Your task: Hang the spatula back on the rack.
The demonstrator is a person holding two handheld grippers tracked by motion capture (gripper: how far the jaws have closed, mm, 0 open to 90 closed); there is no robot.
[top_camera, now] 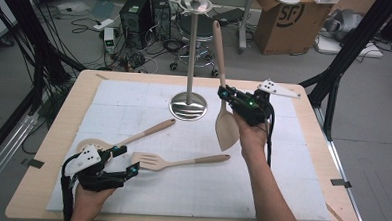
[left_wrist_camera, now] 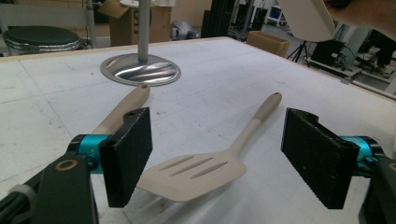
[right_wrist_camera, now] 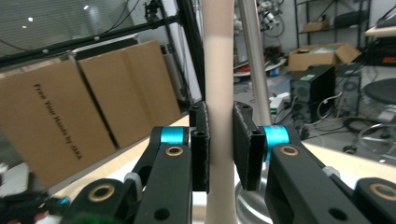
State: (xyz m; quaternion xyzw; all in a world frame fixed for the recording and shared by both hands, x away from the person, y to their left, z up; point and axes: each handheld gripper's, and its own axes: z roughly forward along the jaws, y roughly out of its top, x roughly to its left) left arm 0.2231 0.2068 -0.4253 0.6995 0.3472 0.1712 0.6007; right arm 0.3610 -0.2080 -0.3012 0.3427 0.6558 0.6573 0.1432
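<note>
Wooden table (top_camera: 40, 184) bears a white mat (top_camera: 134, 103); on it stand (top_camera: 188, 106), slotted spatula (top_camera: 174, 162), spoon (top_camera: 132, 138).

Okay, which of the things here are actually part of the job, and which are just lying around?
Likely in the job:
- solid spatula, clamped upright in the right tool
- slotted spatula, between the open left tool's jaws
- wooden spoon on the mat
- metal stand

Lying about:
- cardboard box
- computer towers
- stool

"Free Your Hands by JAKA" on cardboard box (right_wrist_camera: 56, 126); "SF" on carton (top_camera: 288, 17).
</note>
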